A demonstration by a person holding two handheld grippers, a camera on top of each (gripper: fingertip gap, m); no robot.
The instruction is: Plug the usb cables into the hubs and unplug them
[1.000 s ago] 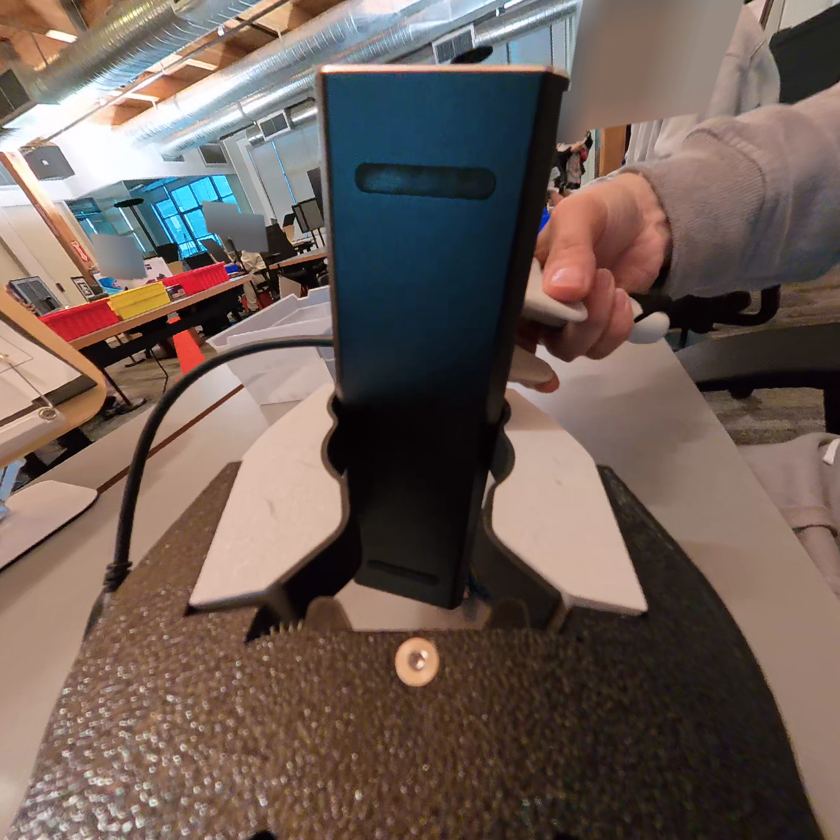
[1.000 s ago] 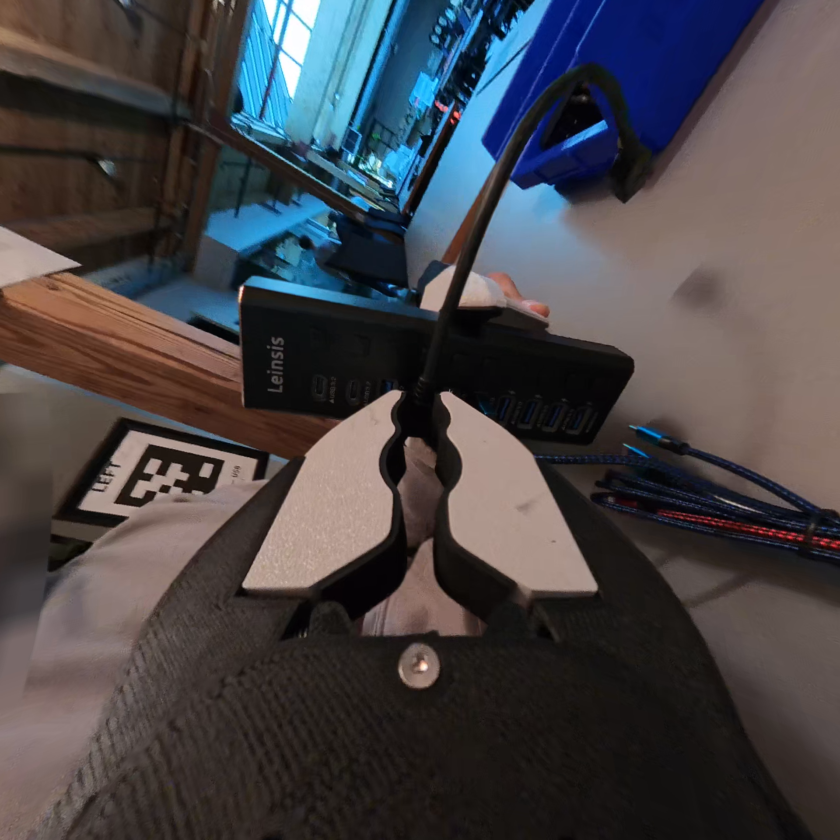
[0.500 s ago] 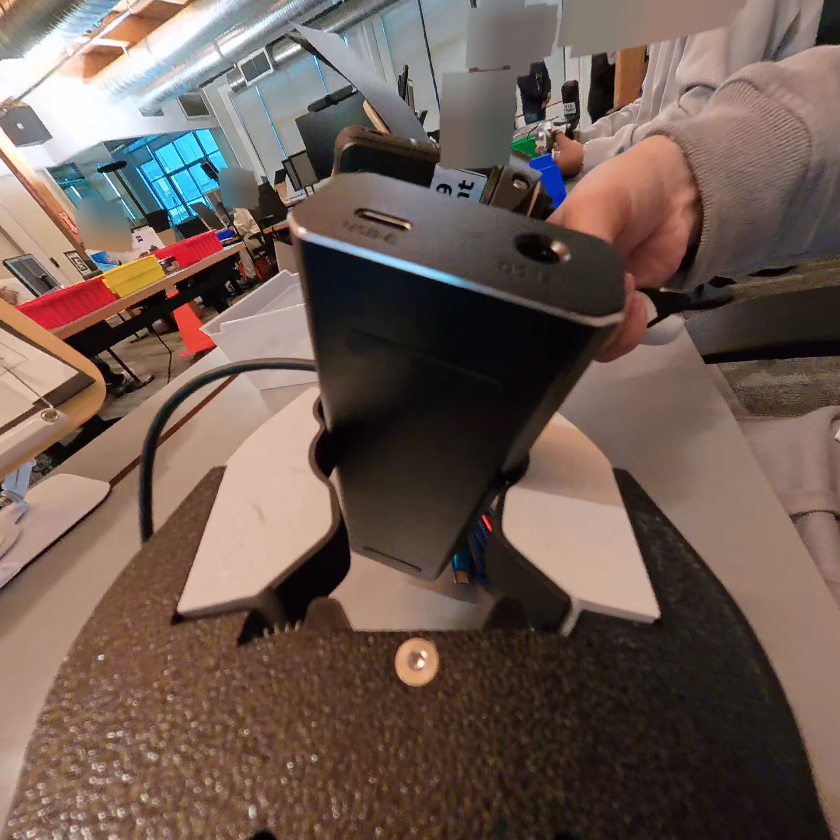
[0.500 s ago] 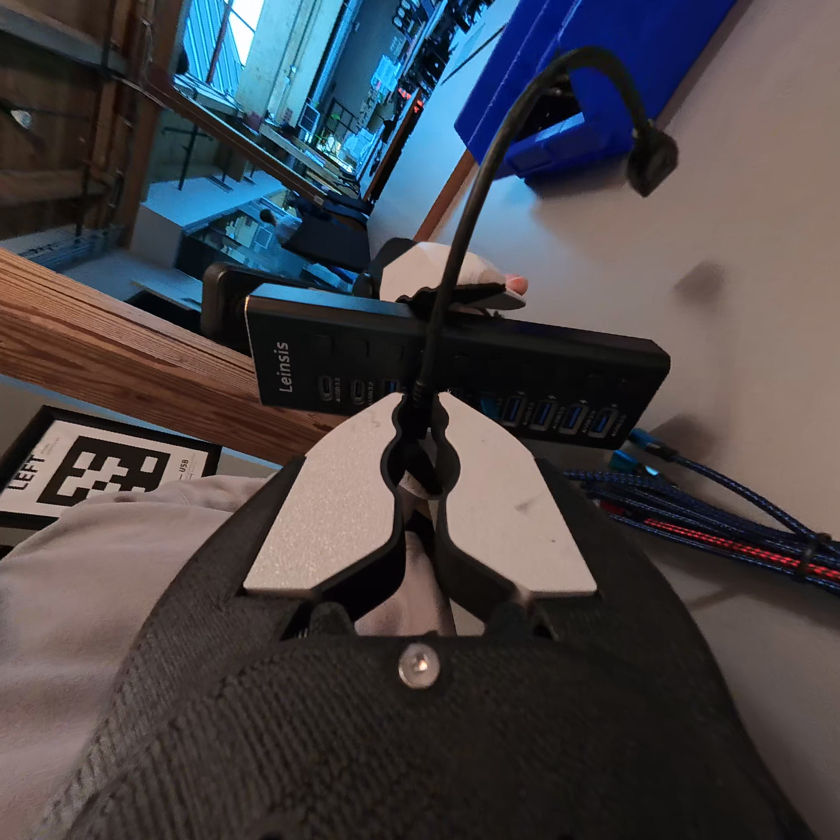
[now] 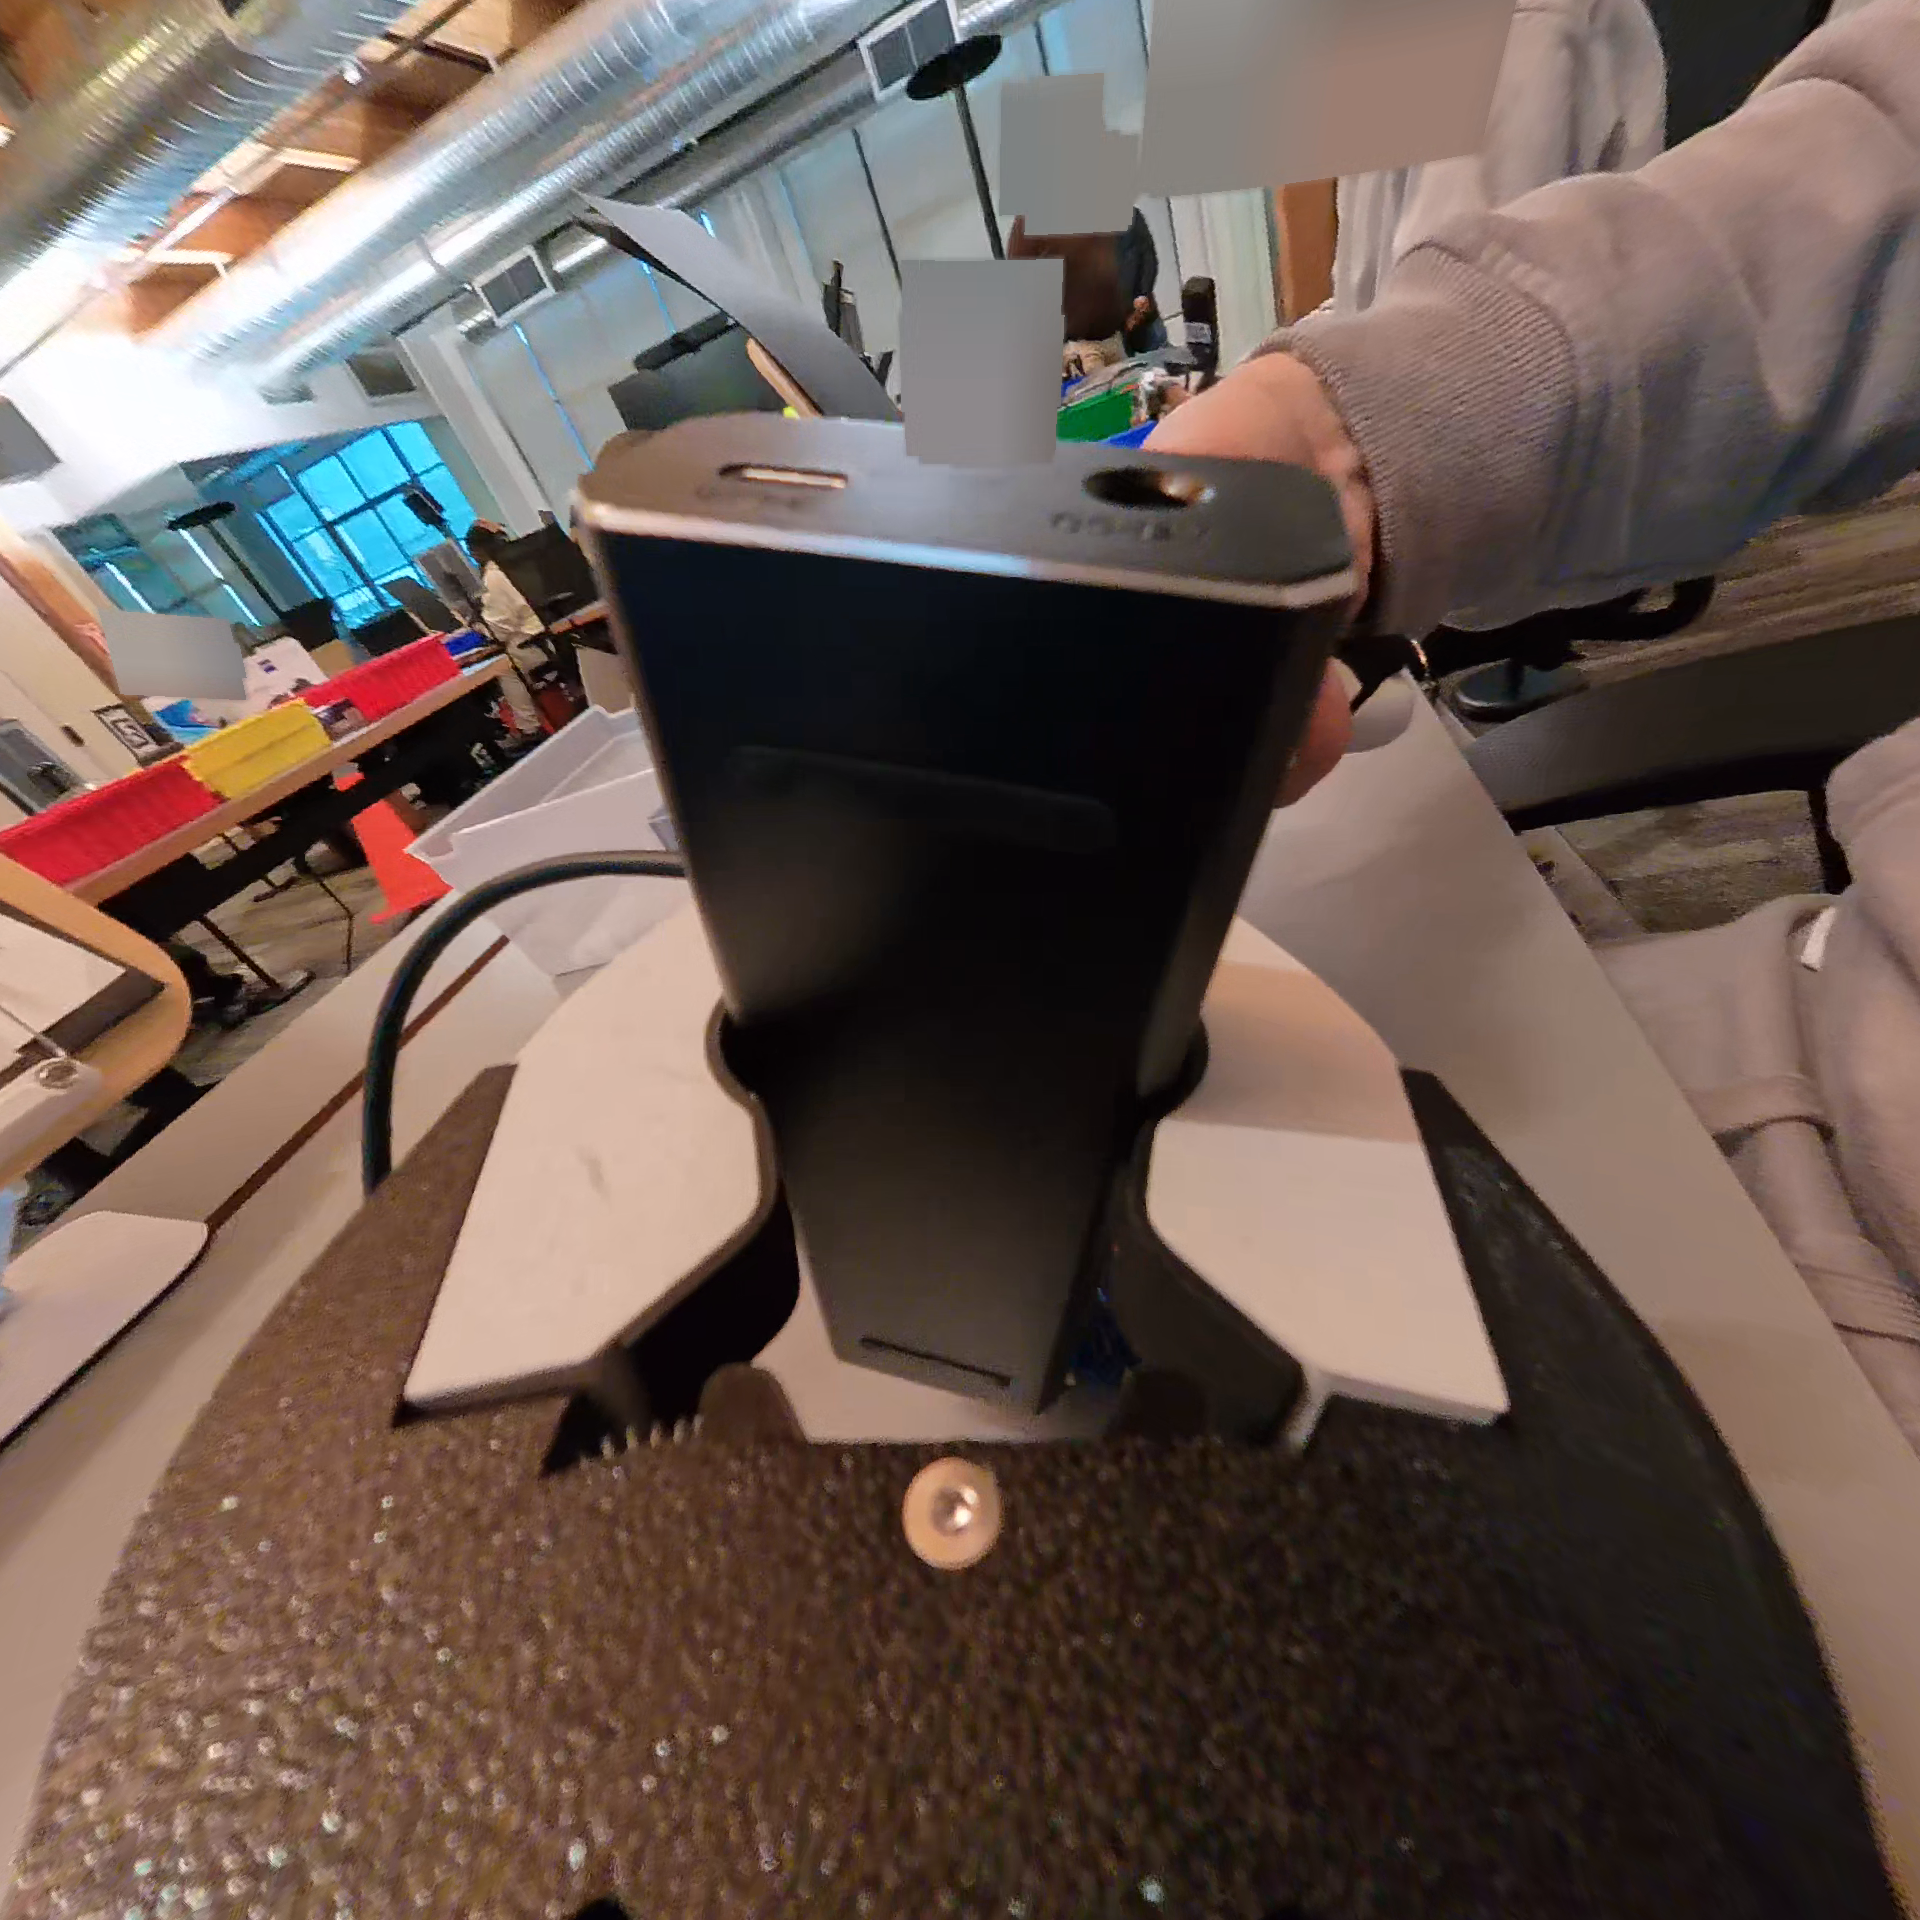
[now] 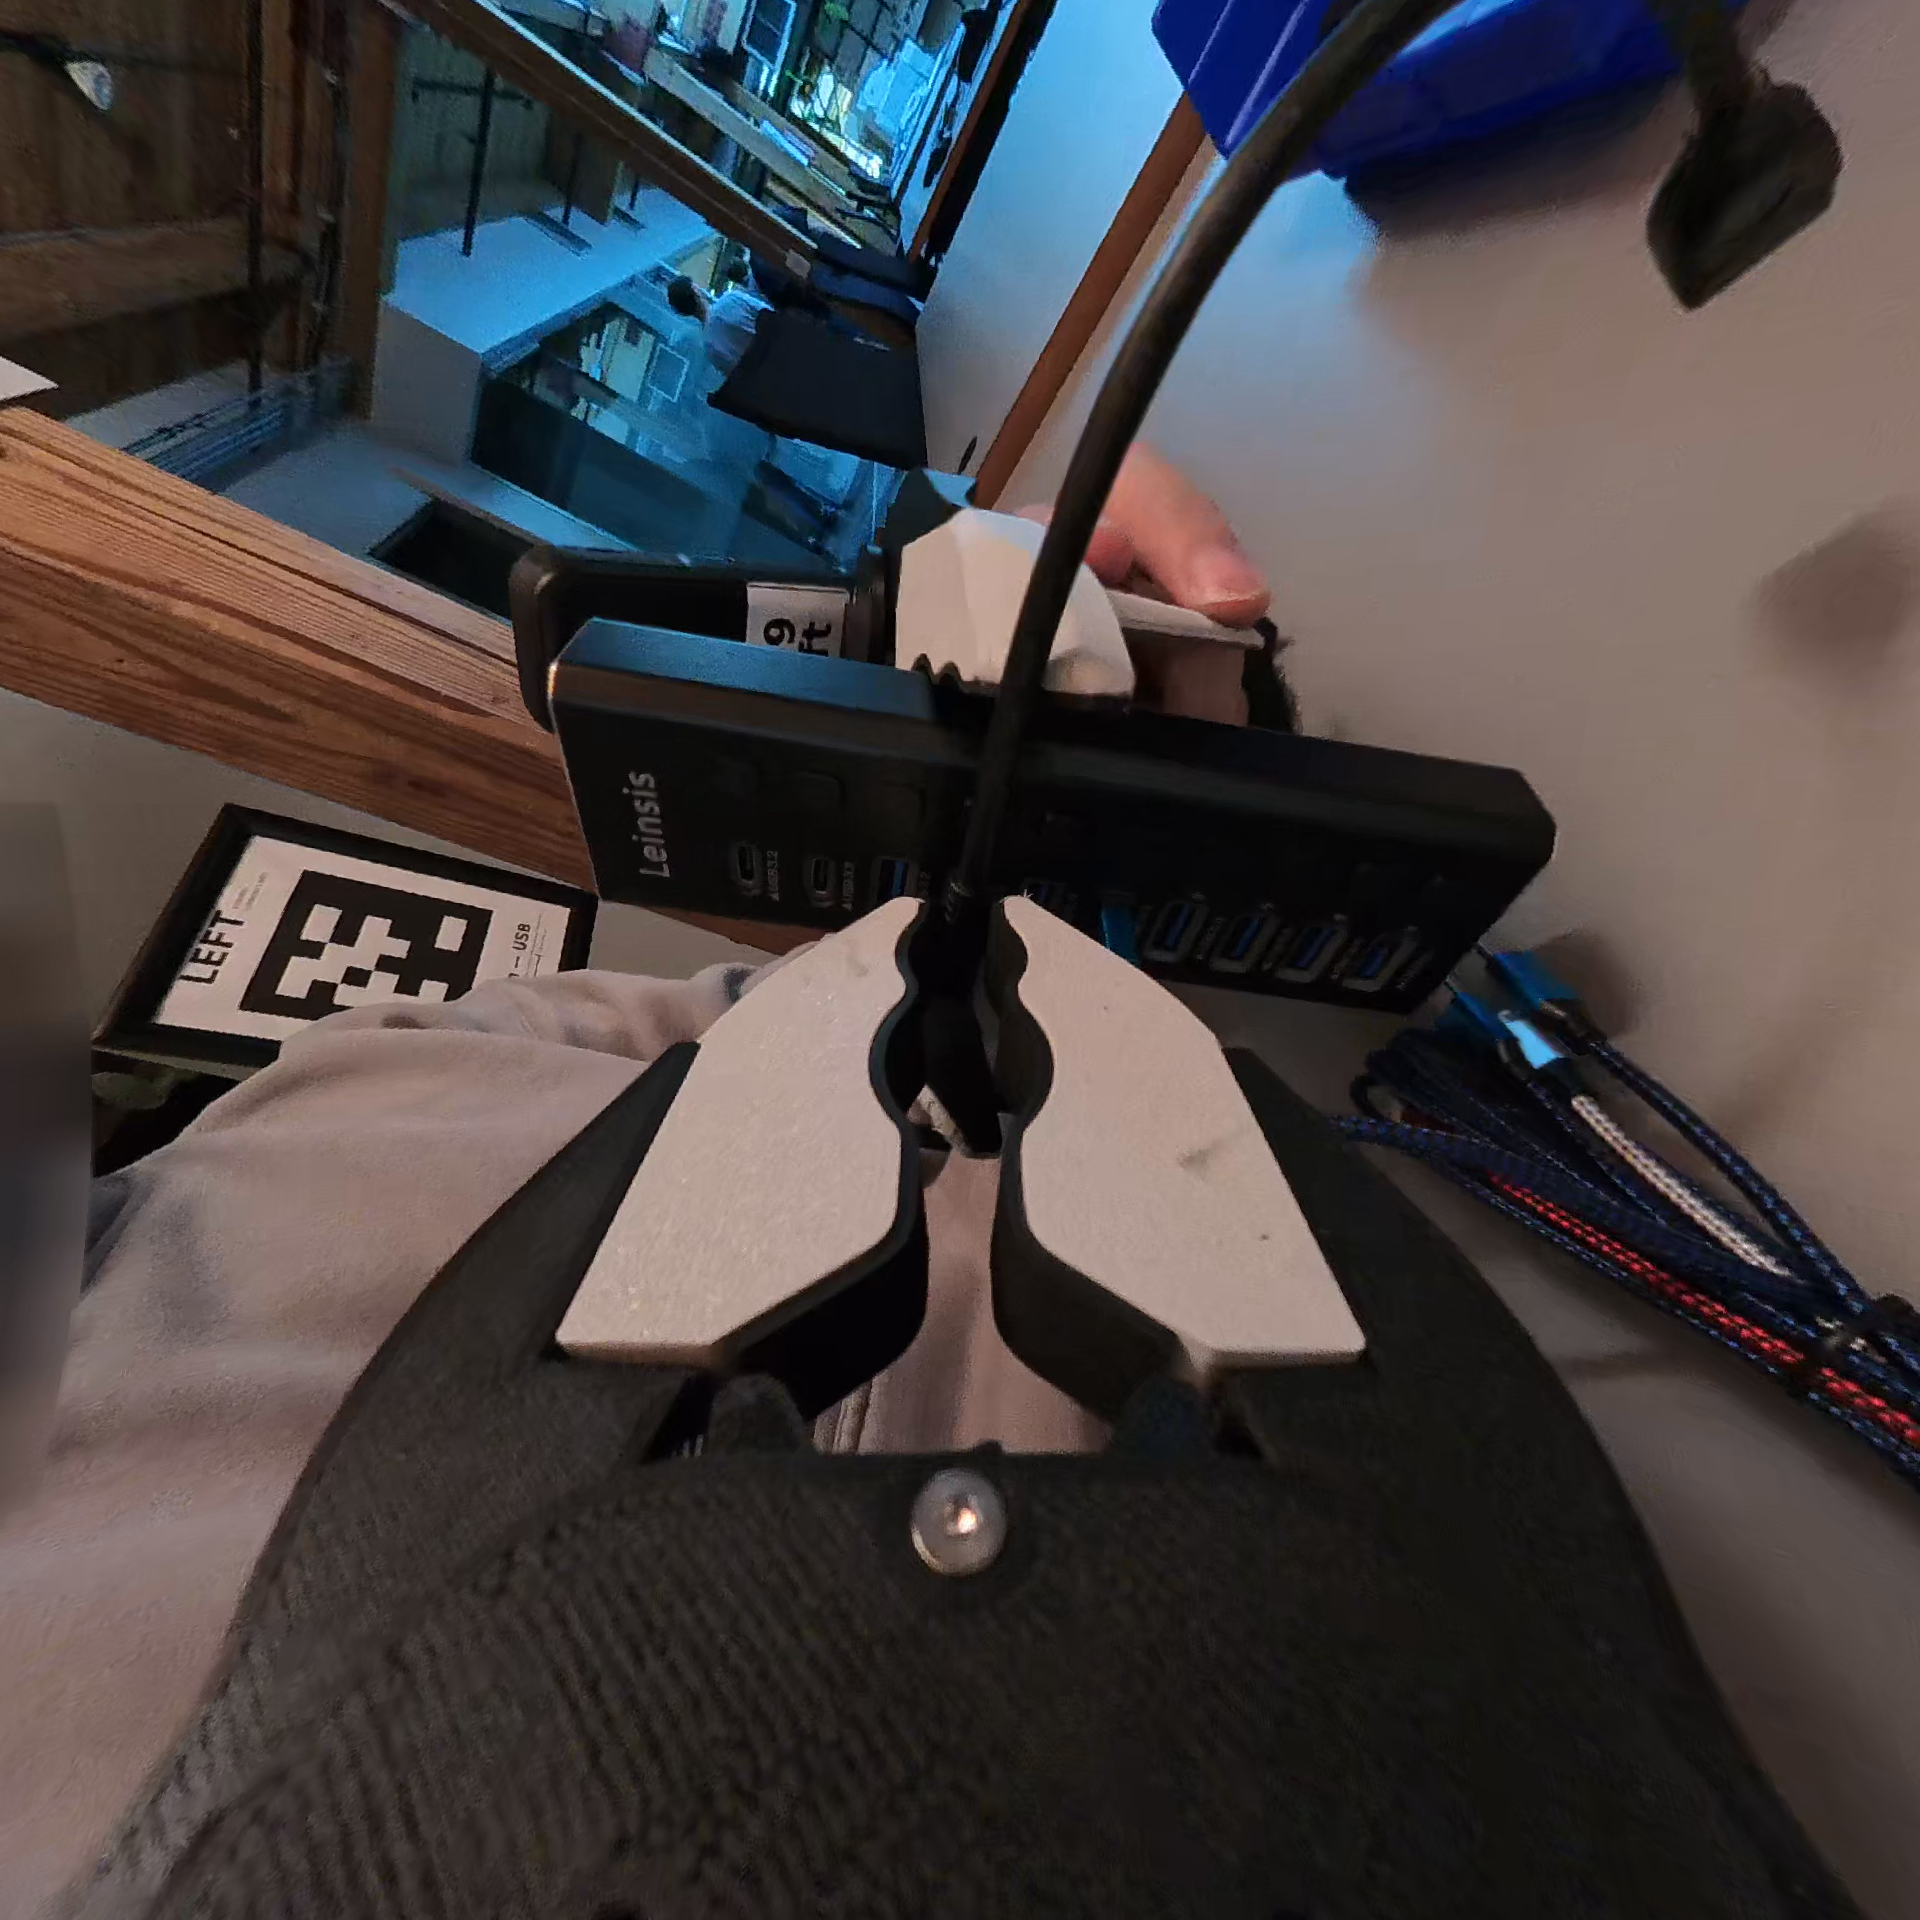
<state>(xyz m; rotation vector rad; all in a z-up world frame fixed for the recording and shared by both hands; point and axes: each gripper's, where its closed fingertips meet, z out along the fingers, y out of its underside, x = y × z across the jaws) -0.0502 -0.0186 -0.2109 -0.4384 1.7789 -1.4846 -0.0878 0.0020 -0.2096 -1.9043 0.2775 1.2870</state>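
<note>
The left gripper (image 5: 961, 1049) was clamped on the black hub (image 5: 966, 831), fingers pinching its narrow sides w/ the hub standing up out of them, end face w/ two sockets toward the far side. From the right wrist view the same hub (image 6: 1039, 821) lay crosswise in front of the camera, its row of ports facing it, held off the bench (image 6: 1558, 571).

The right gripper (image 6: 961, 935) was closed tight on a black cable (image 6: 1101, 416) just behind its plug, fingers gripping the strain-relief. The plug end pointed back toward the camera, away from the hub, and sat clear of the ports, so it wasn't seated in any port at this moment. The cable arched up and over the hub; its other end, a dark blurred connector (image 6: 1745, 197), hung free top right.

Blue ports to the right of the fingers looked empty; the ports directly behind the fingers were hidden, so can't say for those. A bundle of braided blue/red cables (image 6: 1662, 1174) lay on the bench beside the hub, none plugged in as far as visible.

Progress, approx: mid-cycle on one cable, either about to go in or just out; pics alone don't settle which. Left to do, prob.: the bundled cables. A blue bin (image 6: 1455, 73) sat further back.
</note>
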